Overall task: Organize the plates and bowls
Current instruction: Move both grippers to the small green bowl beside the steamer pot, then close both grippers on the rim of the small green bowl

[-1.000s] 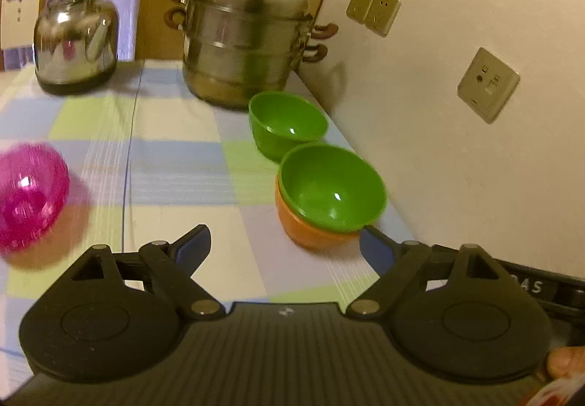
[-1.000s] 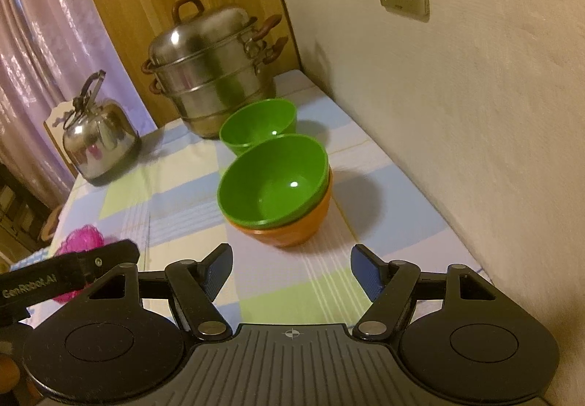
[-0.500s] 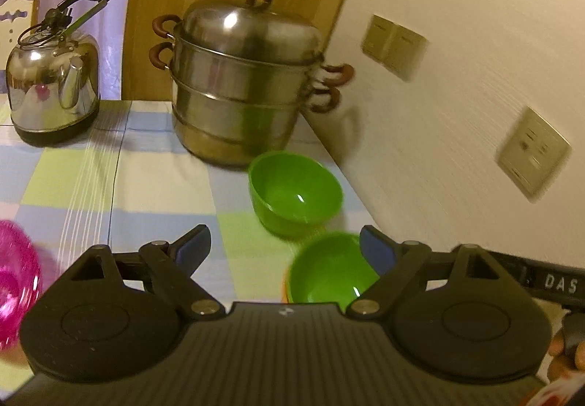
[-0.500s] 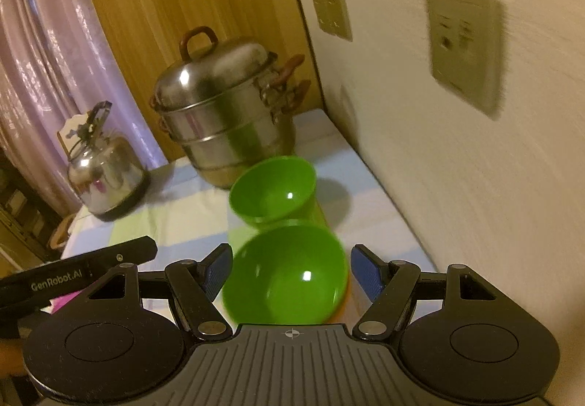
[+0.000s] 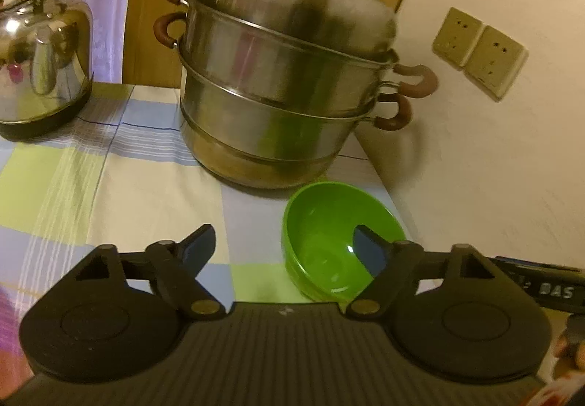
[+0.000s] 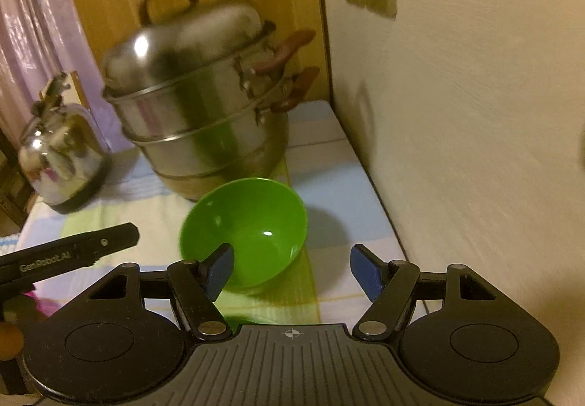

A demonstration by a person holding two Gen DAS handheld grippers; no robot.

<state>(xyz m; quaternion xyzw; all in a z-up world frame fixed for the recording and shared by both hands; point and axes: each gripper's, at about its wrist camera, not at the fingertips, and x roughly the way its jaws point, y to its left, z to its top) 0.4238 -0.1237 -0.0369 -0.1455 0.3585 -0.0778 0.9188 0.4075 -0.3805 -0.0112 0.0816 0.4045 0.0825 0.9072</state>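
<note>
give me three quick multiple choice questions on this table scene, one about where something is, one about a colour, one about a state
1. Where does the steamer pot stand relative to the bowl?
A. behind it, farther along the table
B. inside it
C. in front of it, nearer the camera

2. What colour is the bowl?
A. white
B. green
C. blue

3. What is in the right gripper?
A. the kettle's handle
B. a spoon
C. nothing; its jaws are apart

Answers:
1. A: both wrist views show the pot beyond the bowl, beside the kettle.
2. B: the bowl is bright green inside and out.
3. C: the blue pads stand apart, one in front of the bowl's near rim, neither pressing on it.
</note>
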